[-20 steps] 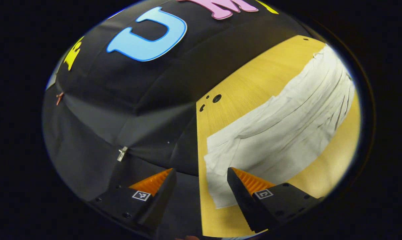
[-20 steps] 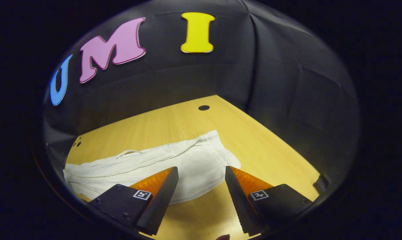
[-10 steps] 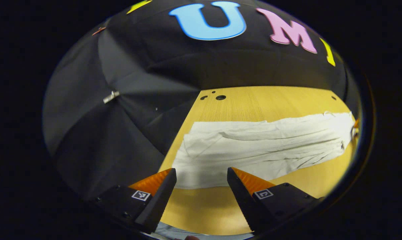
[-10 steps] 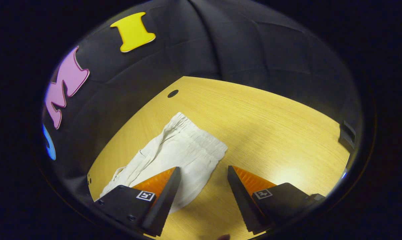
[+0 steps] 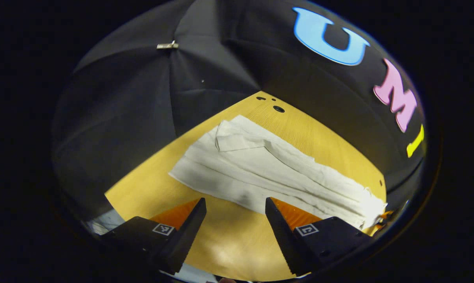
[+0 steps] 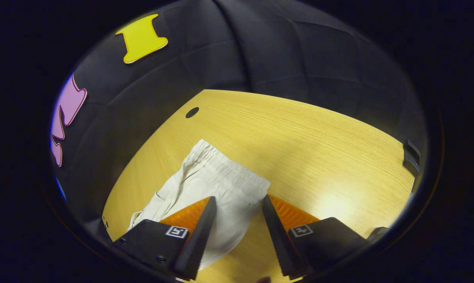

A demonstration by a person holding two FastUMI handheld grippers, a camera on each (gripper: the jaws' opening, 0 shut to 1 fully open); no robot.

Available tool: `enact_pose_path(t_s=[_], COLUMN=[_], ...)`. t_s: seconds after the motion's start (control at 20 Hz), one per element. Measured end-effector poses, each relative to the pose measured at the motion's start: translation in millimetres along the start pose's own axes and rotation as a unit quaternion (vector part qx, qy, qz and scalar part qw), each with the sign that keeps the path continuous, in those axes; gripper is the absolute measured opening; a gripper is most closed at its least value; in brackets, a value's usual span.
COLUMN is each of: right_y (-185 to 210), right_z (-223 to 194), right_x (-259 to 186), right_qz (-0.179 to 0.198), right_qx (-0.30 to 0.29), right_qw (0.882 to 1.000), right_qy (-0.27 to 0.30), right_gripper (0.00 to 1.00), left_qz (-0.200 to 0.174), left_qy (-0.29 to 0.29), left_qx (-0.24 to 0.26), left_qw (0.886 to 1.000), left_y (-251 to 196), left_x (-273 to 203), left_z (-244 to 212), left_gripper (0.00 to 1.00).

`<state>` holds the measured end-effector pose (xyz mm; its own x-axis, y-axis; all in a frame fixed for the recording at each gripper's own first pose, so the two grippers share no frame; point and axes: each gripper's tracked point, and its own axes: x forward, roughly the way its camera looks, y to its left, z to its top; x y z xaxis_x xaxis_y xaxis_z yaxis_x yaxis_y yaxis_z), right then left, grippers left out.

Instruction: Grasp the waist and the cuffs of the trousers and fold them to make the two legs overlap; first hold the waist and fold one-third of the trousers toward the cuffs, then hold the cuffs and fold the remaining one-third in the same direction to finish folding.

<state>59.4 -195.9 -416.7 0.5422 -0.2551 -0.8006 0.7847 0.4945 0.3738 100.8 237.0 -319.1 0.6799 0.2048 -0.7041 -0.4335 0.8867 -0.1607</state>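
Observation:
White trousers [image 5: 260,169] lie flat on the wooden table [image 5: 229,239], the two legs stacked, cuffs at the near left end [image 5: 189,169] in the left gripper view. My left gripper [image 5: 235,204] hovers open just short of the trousers' long edge, nothing between its fingers. In the right gripper view the elastic waist [image 6: 229,173] of the trousers [image 6: 205,188] lies by my right gripper [image 6: 237,202], which stands open with the waist's near corner between its fingers. The fingers do not press on the cloth.
The table [image 6: 299,141] has a round hole [image 6: 192,113] near its far edge and small holes [image 5: 278,109] at the other far corner. A dark clamp [image 6: 410,157] sits at the table's right edge. Black cloth walls close in behind.
The left gripper has swung round, so the trousers now run diagonally ahead of it. The right gripper has crept forward, and the waist corner now sits between its slightly narrowed fingers.

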Motion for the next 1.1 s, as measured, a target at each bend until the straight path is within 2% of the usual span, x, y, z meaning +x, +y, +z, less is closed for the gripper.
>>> enact_pose_path(t_s=[0.1, 0.15, 0.2, 0.3, 0.35, 0.6, 0.75, 0.85, 0.95, 1.0, 1.1], right_y=[3, 5, 4, 2, 3, 2, 2, 2, 3, 2, 2], right_z=[-5, -10, -8, -6, -8, -8, -7, -6, -6, -5, -1], right_x=[2, 4, 3, 2, 1, 3, 3, 3, 3, 2, -1], right_qz=[0.014, 0.016, 0.016, 0.018, 0.018, 0.032, 0.033, 0.034, 0.034, 0.034, 0.036], right_qx=[0.017, 0.022, 0.018, -0.003, -0.008, -0.008, -0.015, -0.019, -0.026, -0.033, -0.046], right_qw=[1.0, 0.999, 1.0, 1.0, 1.0, 0.999, 0.999, 0.999, 0.999, 0.999, 0.998], right_qy=[0.019, 0.024, 0.016, 0.009, 0.009, 0.014, 0.01, 0.009, 0.005, 0.001, -0.016], right_gripper=[0.46, 0.17, 0.12, 0.1, 0.11, 0.11, 0.11, 0.1, 0.11, 0.11, 0.1], left_qz=[-0.008, -0.012, -0.015, -0.011, -0.012, -0.002, 0.007, 0.019, 0.0, -0.01, -0.028], left_qy=[0.013, 0.021, 0.03, 0.044, 0.026, 0.034, 0.04, 0.05, 0.047, 0.044, 0.045], left_qx=[-0.047, -0.07, -0.095, -0.129, -0.132, -0.115, -0.122, -0.116, -0.143, -0.16, -0.189], left_qw=[0.999, 0.997, 0.995, 0.991, 0.991, 0.993, 0.992, 0.992, 0.989, 0.986, 0.981], left_y=[-2, -5, -8, -9, -10, -19, -28, -23, -24, -24, -22], left_x=[14, 23, 31, 43, 50, 78, 98, 106, 106, 106, 104], left_z=[-1, -1, -3, -2, 8, 35, 47, 43, 46, 45, 41], left_gripper=[0.96, 0.96, 0.96, 0.96, 0.96, 0.9, 0.85, 0.67, 0.22, 0.11, 0.06])
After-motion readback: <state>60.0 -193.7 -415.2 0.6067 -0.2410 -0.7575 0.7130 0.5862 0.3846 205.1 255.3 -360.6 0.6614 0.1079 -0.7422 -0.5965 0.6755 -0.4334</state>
